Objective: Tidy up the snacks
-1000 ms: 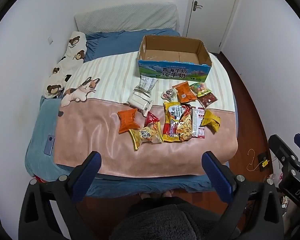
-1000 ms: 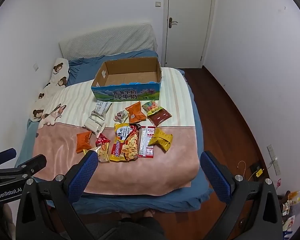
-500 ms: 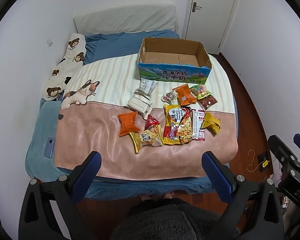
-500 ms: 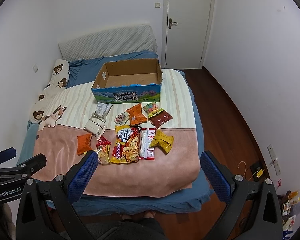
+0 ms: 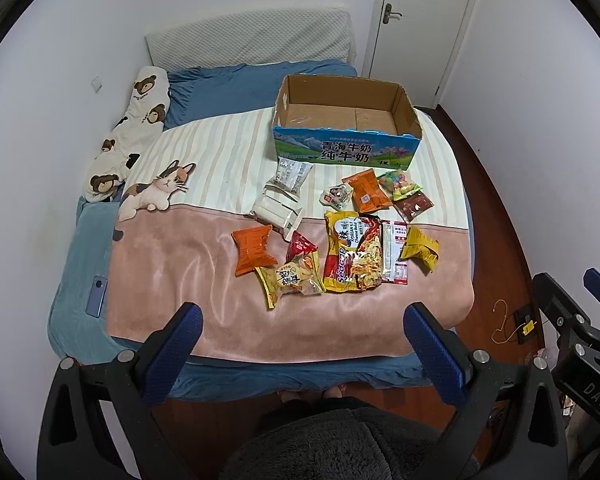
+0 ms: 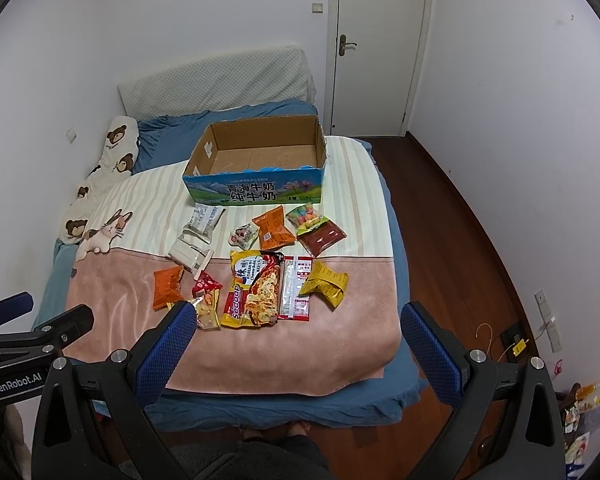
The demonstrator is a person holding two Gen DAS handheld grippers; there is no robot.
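Note:
Several snack packets lie spread on the bed's pink blanket (image 5: 172, 280): a yellow noodle bag (image 5: 354, 254), an orange packet (image 5: 254, 249), a yellow packet (image 5: 420, 246), white packets (image 5: 278, 212) and a candy bag (image 5: 398, 184). Behind them stands an empty open cardboard box (image 5: 346, 120) with a blue printed front (image 6: 256, 192). My left gripper (image 5: 300, 328) hangs open above the bed's near edge, holding nothing. Likewise my right gripper (image 6: 298, 326) is open and empty, well short of the noodle bag (image 6: 254, 288).
A cat plush (image 5: 156, 190) and a bear-print pillow (image 5: 134, 128) lie on the bed's left. A phone (image 5: 97, 296) rests on the blue sheet. Wooden floor (image 6: 460, 240) runs along the right, with a white door (image 6: 376, 48) behind.
Both views have drifted slightly back and up, so the bed and snacks sit a little farther away. Nothing on the bed has moved and both grippers stay open.

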